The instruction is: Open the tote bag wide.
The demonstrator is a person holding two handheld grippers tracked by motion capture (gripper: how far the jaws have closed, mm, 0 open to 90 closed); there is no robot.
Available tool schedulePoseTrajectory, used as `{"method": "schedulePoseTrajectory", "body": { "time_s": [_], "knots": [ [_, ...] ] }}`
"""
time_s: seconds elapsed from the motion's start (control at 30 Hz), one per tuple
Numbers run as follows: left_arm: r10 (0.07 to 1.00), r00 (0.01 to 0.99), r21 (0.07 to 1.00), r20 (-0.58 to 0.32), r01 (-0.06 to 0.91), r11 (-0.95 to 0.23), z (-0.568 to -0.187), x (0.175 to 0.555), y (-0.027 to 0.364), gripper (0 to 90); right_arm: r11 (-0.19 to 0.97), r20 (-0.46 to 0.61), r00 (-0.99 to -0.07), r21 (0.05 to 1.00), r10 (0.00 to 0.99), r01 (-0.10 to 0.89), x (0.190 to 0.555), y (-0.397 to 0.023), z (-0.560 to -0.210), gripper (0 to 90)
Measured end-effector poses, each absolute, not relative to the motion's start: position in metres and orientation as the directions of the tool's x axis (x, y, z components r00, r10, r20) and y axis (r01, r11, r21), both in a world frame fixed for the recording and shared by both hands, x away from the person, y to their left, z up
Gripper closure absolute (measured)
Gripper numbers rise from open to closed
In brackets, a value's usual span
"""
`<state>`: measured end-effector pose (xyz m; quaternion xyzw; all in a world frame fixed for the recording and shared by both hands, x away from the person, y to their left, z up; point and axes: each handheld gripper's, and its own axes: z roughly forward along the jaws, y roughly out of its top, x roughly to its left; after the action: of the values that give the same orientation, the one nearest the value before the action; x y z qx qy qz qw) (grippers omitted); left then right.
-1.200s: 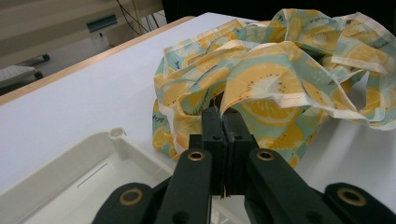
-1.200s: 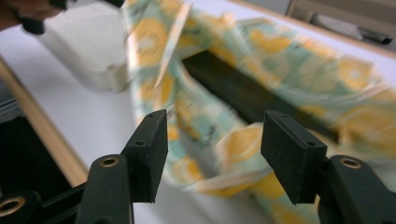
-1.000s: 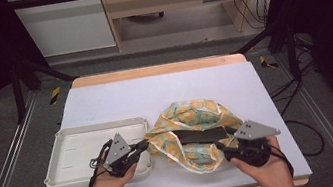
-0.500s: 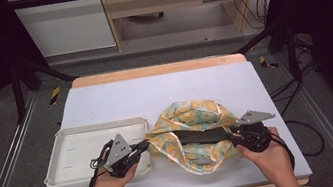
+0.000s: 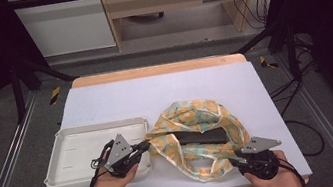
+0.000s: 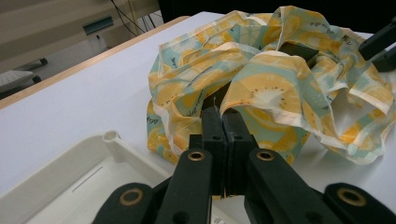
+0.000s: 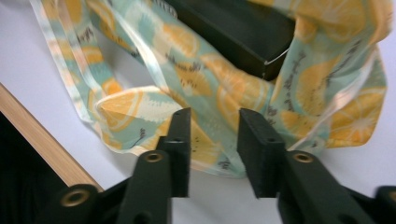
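White-topped counter (image 5: pixel 106 108) with pale wooden far edge; carries all items below.
Shallow off-white plastic tray (image 5: pixel 75 138), rectangular, at counter's left near side; nothing seen in it.
Thin cloth printed with orange slices on pale teal (image 5: pixel 199 118), crumpled in a loose ring just right of tray, at counter's middle toward near edge; judged light, limp, prone to slide and bunch; best taken by hemmed edge or a corner, pinched well in, not by a loose fold.
Flat black rectangular box (image 5: pixel 202 137), lying inside cloth ring, partly wrapped; judged rigid, likely to slip out if cloth lifted unevenly.
Left gripper (image 5: pixel 142 148), by tray's right end; fingers (image 6: pixel 212 135) closed tight on a fold of cloth at its left side.
Right gripper (image 5: pixel 235 158), at cloth's near right corner, close to counter's near edge; fingers (image 7: pixel 180 140) parted, cloth hem lying between, pads not pressing; jaws lately narrowed then widened slightly.
Against earlier frames: right gripper lower and nearer counter's near edge; cloth's right near portion drawn out flatter; left gripper unmoved.
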<state>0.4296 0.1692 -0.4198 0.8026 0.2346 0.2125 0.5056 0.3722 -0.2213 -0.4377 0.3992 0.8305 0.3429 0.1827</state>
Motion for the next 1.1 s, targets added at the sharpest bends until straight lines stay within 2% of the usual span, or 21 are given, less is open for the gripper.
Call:
{"method": "schedulePoseTrajectory", "body": {
  "time_s": [0.3,0.47,0.57,0.6,0.7,0.77,0.87,0.97,1.1],
  "knots": [
    [0.592,0.799,0.910,0.102,0.166,-0.380,-0.420,0.430,0.170,89.7,0.473,-0.084,-0.653,0.759,0.753,0.448,0.383,-0.193,-0.417,32.9],
    [0.593,0.800,0.914,0.098,0.164,-0.372,-0.418,0.430,0.172,89.7,0.503,-0.075,-0.682,0.735,0.727,0.455,0.397,-0.178,-0.423,26.9],
    [0.593,0.800,0.918,0.091,0.164,-0.362,-0.416,0.430,0.173,89.9,0.535,-0.077,-0.705,0.711,0.705,0.457,0.402,-0.168,-0.430,26.9],
    [0.593,0.800,0.919,0.087,0.165,-0.357,-0.416,0.430,0.173,89.9,0.543,-0.080,-0.707,0.702,0.703,0.461,0.404,-0.166,-0.432,27.7],
    [0.594,0.800,0.924,0.083,0.161,-0.346,-0.413,0.429,0.174,90.0,0.572,-0.095,-0.714,0.676,0.693,0.465,0.407,-0.161,-0.436,40.1],
    [0.593,0.801,0.926,0.085,0.156,-0.344,-0.410,0.428,0.175,90.0,0.577,-0.114,-0.705,0.672,0.700,0.464,0.407,-0.161,-0.436,55.2],
    [0.585,0.808,0.928,0.073,0.160,-0.337,-0.407,0.426,0.176,90.0,0.558,-0.118,-0.687,0.688,0.717,0.465,0.407,-0.164,-0.434,73.0],
    [0.580,0.811,0.925,0.069,0.166,-0.342,-0.407,0.423,0.176,90.0,0.516,-0.103,-0.669,0.725,0.736,0.457,0.405,-0.170,-0.429,83.3],
    [0.563,0.823,0.913,0.077,0.169,-0.371,-0.408,0.418,0.177,89.9,0.478,-0.096,-0.649,0.759,0.754,0.442,0.407,-0.173,-0.427,88.5]
  ]
}}
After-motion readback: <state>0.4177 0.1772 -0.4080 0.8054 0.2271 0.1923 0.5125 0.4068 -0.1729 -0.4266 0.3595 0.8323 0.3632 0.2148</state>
